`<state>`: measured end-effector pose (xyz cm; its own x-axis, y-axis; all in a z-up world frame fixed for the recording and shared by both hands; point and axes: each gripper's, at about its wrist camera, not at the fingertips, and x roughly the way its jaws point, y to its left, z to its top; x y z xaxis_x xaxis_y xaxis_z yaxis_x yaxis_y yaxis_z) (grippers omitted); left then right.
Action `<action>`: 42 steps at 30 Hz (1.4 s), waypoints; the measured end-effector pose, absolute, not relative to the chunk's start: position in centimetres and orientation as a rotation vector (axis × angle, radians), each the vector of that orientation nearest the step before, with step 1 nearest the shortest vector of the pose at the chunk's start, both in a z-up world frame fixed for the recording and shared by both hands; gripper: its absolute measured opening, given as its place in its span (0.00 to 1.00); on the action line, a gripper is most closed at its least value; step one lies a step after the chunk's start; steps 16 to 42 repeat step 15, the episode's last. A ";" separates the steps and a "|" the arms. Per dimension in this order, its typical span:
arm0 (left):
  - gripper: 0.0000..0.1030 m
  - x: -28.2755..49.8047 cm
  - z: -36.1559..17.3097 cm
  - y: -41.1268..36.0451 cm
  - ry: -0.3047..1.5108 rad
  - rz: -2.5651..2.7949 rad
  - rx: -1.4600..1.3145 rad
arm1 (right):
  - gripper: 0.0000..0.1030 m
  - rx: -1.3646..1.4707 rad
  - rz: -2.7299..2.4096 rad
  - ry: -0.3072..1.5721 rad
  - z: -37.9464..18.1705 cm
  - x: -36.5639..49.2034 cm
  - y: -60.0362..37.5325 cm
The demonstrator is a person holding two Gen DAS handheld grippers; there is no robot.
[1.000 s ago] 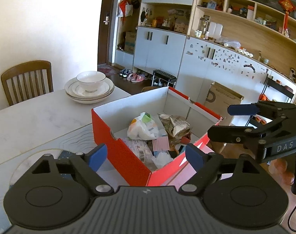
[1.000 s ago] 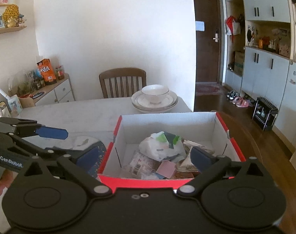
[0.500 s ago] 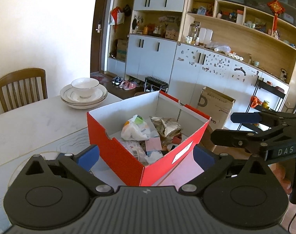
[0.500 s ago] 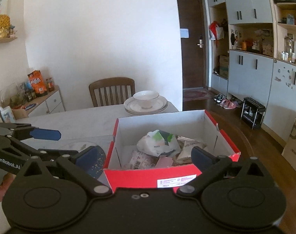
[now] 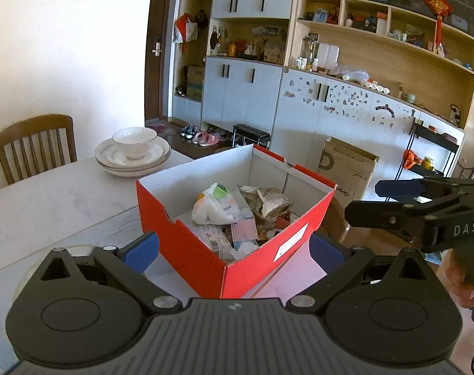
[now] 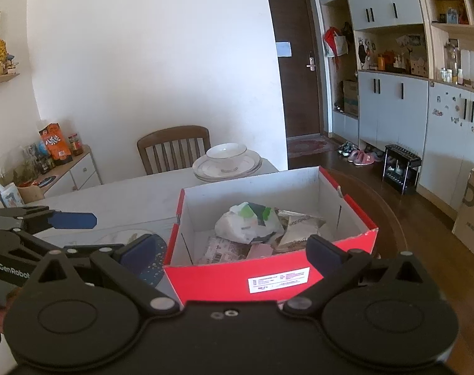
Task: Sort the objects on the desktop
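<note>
A red shoebox (image 5: 190, 243) with a white inside stands on the pale table (image 5: 49, 200). It holds a white plastic bag (image 5: 215, 207), a crumpled foil wrapper (image 5: 265, 200), a pink card (image 5: 244, 229) and printed papers. My left gripper (image 5: 234, 250) is open wide, and the box's near corner lies between its blue pads without touching them. My right gripper (image 6: 234, 250) is open too, just before the box's labelled front wall (image 6: 237, 278). Each gripper shows in the other's view: the right gripper (image 5: 371, 201) beside the box, the left gripper (image 6: 87, 232) over the table.
Stacked plates with a bowl (image 5: 132, 153) sit at the table's far end by a wooden chair (image 5: 34, 143). A round glass plate (image 6: 134, 237) lies left of the box. A cardboard carton (image 5: 346, 168) stands on the floor. A side cabinet (image 6: 65, 168) carries snack packs.
The left gripper's jaws have spread wider. Both views have drawn back a little from the box, so more of its red outer walls and the label show.
</note>
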<state>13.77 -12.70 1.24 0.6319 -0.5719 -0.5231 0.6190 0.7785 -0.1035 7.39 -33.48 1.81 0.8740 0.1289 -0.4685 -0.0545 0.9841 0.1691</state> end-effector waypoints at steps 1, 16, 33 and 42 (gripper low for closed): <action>1.00 13.8 1.2 -12.7 0.569 -0.681 0.088 | 0.99 0.153 0.096 0.499 1.8 7.4 -33.5; 1.00 13.7 1.2 -13.0 0.541 -0.669 0.115 | 0.99 0.148 0.086 0.517 1.3 7.4 -33.5; 1.00 13.7 1.2 -13.0 0.541 -0.669 0.115 | 0.99 0.148 0.086 0.517 1.3 7.4 -33.5; 1.00 13.7 1.2 -13.0 0.541 -0.669 0.115 | 0.99 0.148 0.086 0.517 1.3 7.4 -33.5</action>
